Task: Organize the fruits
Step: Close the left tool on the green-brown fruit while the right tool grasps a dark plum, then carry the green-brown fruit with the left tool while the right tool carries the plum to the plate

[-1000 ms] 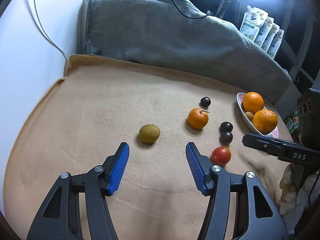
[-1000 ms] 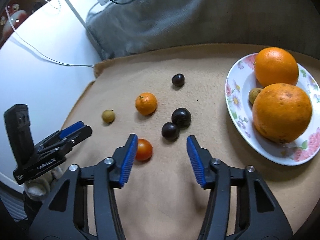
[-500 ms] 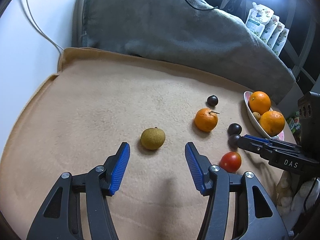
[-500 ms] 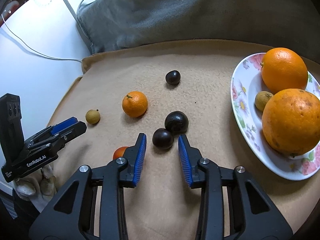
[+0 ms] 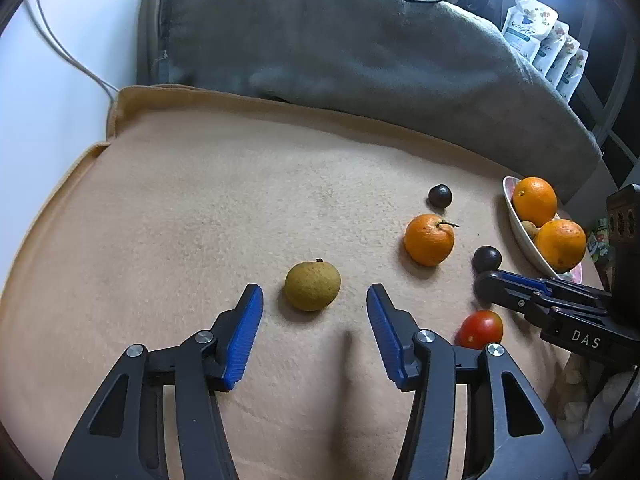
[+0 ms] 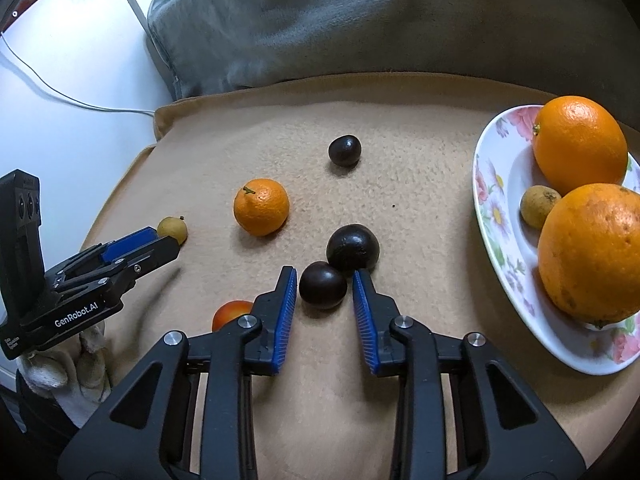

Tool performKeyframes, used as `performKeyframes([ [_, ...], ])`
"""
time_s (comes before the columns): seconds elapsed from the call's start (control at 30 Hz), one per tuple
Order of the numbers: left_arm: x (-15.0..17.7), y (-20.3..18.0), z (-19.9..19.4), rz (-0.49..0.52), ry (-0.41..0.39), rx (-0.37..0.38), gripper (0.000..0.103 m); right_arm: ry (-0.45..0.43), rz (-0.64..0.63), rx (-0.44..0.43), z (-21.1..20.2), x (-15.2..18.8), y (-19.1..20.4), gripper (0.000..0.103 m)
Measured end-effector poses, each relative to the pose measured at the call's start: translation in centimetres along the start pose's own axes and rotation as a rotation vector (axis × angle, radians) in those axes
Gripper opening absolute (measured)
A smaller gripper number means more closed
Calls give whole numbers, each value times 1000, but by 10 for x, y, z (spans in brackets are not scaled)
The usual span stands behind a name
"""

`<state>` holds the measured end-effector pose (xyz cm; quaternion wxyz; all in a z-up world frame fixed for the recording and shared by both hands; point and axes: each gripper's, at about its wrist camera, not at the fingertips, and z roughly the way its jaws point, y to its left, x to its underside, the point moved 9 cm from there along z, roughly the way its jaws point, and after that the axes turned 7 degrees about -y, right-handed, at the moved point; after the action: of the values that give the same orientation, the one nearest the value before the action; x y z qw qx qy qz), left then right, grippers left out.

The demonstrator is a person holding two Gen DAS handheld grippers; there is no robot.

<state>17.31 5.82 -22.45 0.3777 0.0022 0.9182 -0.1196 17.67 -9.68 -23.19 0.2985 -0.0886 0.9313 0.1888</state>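
Note:
My left gripper (image 5: 314,312) is open, its blue pads either side of and just short of a yellow-green longan (image 5: 313,286) on the tan blanket. My right gripper (image 6: 325,286) is open with a narrow gap, its tips flanking a dark plum (image 6: 322,284) without touching it. A second dark plum (image 6: 353,247) sits just beyond, a third (image 6: 345,150) farther back. A mandarin (image 6: 261,207) lies left of them, and a red tomato (image 6: 232,313) is partly hidden behind my right gripper's left finger. The floral plate (image 6: 504,236) at right holds two oranges (image 6: 580,146) and a longan (image 6: 538,206).
A grey blanket (image 5: 340,40) is bunched along the back edge of the tan blanket (image 5: 180,208). A white wall with cables lies to the left (image 6: 60,80). Snack pouches (image 5: 540,36) stand at the far right.
My left gripper moved forward to the longan. My right gripper moved forward and left and narrowed around the near dark plum.

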Motion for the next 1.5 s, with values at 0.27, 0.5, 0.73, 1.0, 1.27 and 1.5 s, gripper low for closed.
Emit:
performKeyframes([
  [0.27,0,1,5,5,11,-26,38,-1,-20,4,0,2,1,25],
  [0.5,0,1,7,-6,15,-14,28,-3,-23,-4,-1,2,1,24],
  [0.73,0,1,4,-17,12,-9,28,-12,-16,-23,-10,1,2,24],
  [1.0,-2,-4,-5,-31,-3,11,28,-42,-18,-47,-30,-1,3,24],
  [1.27,-10,-26,-16,-11,-30,48,28,-98,-11,-54,-64,-6,-9,24],
  [1.5,-19,-51,-23,10,-52,88,28,-154,6,-45,-98,-12,-28,24],
])
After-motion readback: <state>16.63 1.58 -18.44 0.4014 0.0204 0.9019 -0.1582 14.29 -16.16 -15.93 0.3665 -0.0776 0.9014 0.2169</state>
